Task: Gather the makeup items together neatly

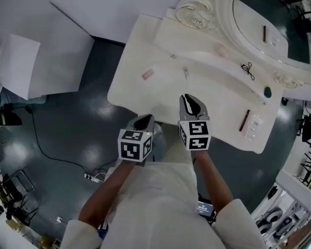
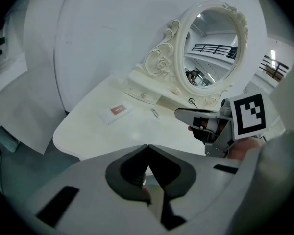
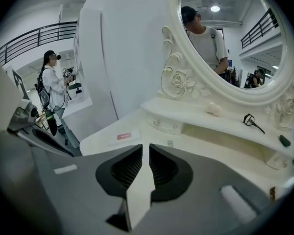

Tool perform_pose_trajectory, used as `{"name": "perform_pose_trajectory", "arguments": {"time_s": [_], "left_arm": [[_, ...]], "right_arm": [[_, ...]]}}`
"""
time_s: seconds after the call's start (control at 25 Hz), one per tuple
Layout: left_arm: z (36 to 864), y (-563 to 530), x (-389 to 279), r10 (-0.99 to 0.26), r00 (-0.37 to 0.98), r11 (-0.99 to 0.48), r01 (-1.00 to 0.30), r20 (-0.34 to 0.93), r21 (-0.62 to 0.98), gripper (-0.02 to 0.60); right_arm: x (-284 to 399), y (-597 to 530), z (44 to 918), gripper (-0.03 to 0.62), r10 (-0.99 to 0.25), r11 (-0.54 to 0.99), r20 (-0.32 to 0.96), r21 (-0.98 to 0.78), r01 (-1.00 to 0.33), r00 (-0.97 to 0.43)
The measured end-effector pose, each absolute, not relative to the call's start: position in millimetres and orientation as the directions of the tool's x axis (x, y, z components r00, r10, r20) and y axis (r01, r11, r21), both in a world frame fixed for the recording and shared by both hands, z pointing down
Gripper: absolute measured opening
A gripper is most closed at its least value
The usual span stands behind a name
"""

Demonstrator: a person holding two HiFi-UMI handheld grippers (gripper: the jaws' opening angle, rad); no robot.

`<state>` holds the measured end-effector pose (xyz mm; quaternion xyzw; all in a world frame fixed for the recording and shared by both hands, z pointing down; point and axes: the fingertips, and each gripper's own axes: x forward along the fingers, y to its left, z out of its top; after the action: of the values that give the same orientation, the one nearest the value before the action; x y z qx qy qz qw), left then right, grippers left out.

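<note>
On the white vanity table (image 1: 140,45) lie a flat packet with a pink label (image 1: 148,74), a small clear tube (image 1: 185,72), a dark green round piece (image 1: 267,92), a brown stick (image 1: 244,120) and a white packet (image 1: 254,126) beside it. A black looped item (image 1: 248,70) and a pale pink puff (image 1: 221,50) rest on the raised shelf. My left gripper (image 1: 143,121) hovers at the table's near edge, shut and empty (image 2: 147,146). My right gripper (image 1: 192,105) is over the table's front, jaws nearly touching with nothing between them (image 3: 142,148). The pink-label packet (image 3: 123,136) lies ahead of it.
An oval mirror in an ornate white frame (image 1: 233,19) stands at the back of the table. White panels (image 1: 20,61) stand at the left. A black cable (image 1: 46,149) and a power strip (image 1: 93,178) lie on the dark floor. A person (image 3: 51,89) stands far off.
</note>
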<state>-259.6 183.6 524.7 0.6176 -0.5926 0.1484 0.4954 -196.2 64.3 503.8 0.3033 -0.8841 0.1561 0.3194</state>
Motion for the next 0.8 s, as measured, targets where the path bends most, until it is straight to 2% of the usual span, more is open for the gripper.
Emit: {"name": "perform_pose_trajectory", "arguments": {"time_s": [0.36, 0.8], "left_arm": [[537, 186, -254, -0.572, 0.268, 0.213, -0.864, 0.775, 0.456, 0.009], [540, 181, -256, -0.561, 0.259, 0.216, -0.871, 0.786, 0.441, 0.009]], "right_arm": [[-189, 38, 531, 0.064, -0.461, 0.737, 0.693, -0.049, -0.674, -0.554], [-182, 10, 561, 0.071, -0.460, 0.713, 0.725, -0.042, -0.700, -0.513]]}}
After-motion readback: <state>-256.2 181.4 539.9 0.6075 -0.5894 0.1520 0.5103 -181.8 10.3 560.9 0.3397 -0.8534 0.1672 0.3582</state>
